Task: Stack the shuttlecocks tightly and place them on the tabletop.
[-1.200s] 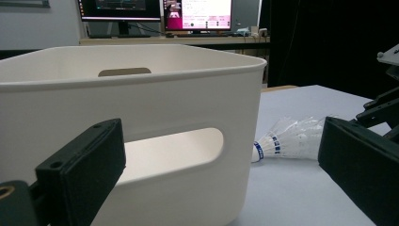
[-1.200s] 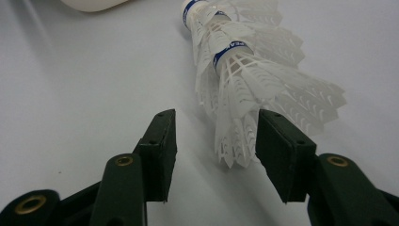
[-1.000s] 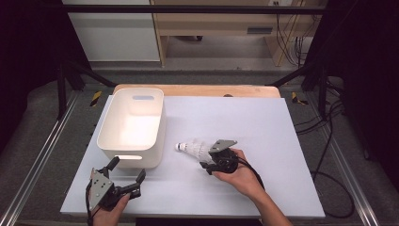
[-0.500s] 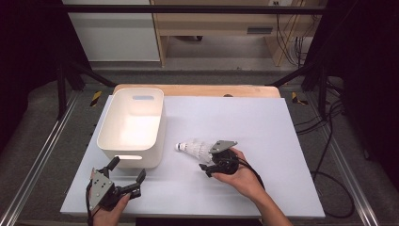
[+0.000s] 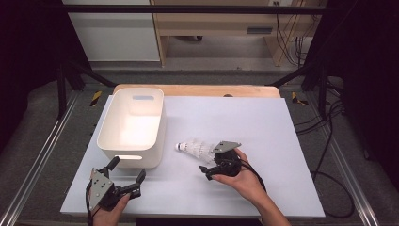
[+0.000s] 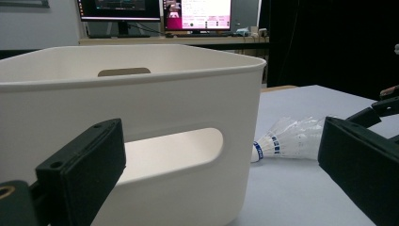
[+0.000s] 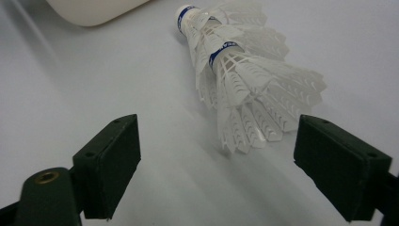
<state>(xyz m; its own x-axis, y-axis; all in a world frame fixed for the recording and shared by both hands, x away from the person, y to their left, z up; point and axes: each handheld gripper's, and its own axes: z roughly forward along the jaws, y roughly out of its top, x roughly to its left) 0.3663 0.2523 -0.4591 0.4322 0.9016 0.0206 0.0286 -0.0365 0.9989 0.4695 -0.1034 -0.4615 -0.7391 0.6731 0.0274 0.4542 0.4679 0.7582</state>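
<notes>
1. Right gripper (image 5: 210,172) sits low over the white table (image 5: 282,136), its jaws spread wide; they have just been opening, and the pads press on nothing. In the right gripper view the feather end of the shuttlecock stack (image 7: 235,70) lies just ahead of the gap.
2. Left gripper (image 5: 126,175) rests near the table's front edge with its jaws spread too, holding nothing, facing the near wall of the white bin (image 5: 131,153).
3. That stack, seemingly two or three white shuttlecocks nested one into another, lies on its side just right of the bin, cork end (image 5: 179,147) toward it.
4. Judged from this, the step in hand is the approach for a pick, likely to put the stack in the bin.
5. Next, the right gripper would need to slide forward until the feathers sit between the pads, then close gently, since the skirts crush easily and the nested pieces could slip apart.
</notes>
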